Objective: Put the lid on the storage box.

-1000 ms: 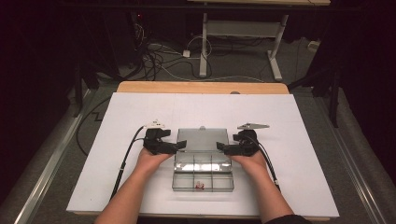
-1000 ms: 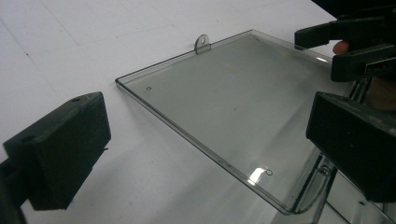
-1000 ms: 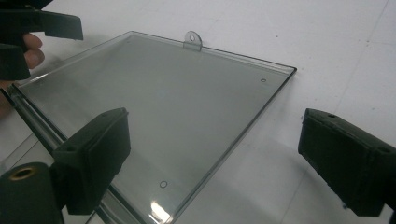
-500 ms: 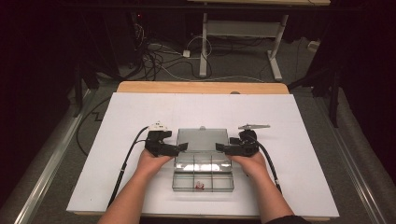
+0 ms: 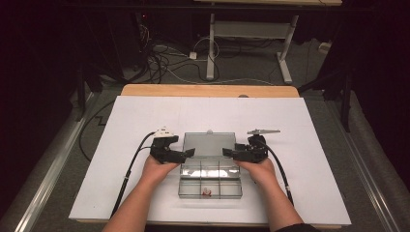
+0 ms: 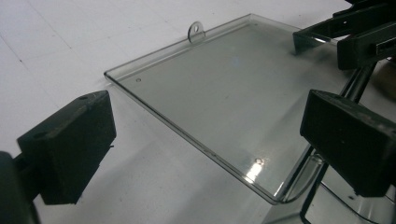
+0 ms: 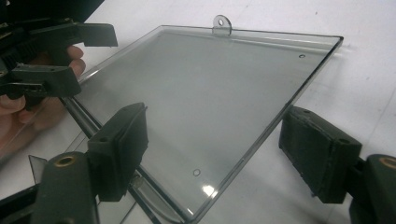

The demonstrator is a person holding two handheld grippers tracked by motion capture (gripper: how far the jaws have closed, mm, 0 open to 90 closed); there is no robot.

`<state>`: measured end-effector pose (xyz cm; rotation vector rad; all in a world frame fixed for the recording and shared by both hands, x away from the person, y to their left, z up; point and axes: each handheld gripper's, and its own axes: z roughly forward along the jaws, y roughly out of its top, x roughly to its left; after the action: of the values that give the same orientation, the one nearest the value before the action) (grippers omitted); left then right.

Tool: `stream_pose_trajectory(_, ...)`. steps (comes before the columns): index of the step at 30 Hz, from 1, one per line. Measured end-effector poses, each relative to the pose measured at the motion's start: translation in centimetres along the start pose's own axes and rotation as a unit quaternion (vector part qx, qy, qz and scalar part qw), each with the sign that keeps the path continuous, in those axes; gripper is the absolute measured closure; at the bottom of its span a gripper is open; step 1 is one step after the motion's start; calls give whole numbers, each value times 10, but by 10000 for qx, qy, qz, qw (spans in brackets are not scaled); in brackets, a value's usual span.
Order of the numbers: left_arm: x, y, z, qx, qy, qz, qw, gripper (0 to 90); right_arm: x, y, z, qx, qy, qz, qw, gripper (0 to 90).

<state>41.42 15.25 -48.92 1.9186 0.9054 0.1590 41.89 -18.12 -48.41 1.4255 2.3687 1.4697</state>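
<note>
A clear plastic compartment box (image 5: pixel 193 189) lies open on the white table, its lid (image 5: pixel 209 144) flat on the far side. A small red and white item (image 5: pixel 207 192) sits in a front compartment. My left gripper (image 5: pixel 189 153) is open at the lid's left edge; in the left gripper view its jaws (image 6: pixel 205 140) straddle the lid (image 6: pixel 224 88) near a corner. My right gripper (image 5: pixel 226 152) is open at the lid's right edge. Its jaws (image 7: pixel 219 154) have just been closing, with the lid (image 7: pixel 205 93) corner between them and the pads not pressing on it.
The white table top (image 5: pixel 145 121) has a wooden strip (image 5: pixel 208 90) along its far edge. Beyond it are floor cables (image 5: pixel 164 63) and a desk frame (image 5: pixel 210 48). A cable trails from each gripper toward the near edge.
</note>
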Motion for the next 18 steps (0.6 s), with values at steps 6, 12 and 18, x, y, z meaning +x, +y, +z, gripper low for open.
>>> stream_pose_trajectory(6, 0, 0, 0, -7, 13, 14, 10000, 46, 4, -3, -5, -280, -87, -291, 9991, 345)
stream_pose_trajectory(12, 0, 0, 0, -29, -72, 16, 10000, 139, 4, -5, -9, -480, -112, -409, 9979, 418)
stream_pose_trajectory(18, 0, 1, -2, -29, -223, -37, 9997, 203, 6, -4, -12, -620, -167, -511, 9966, 476)
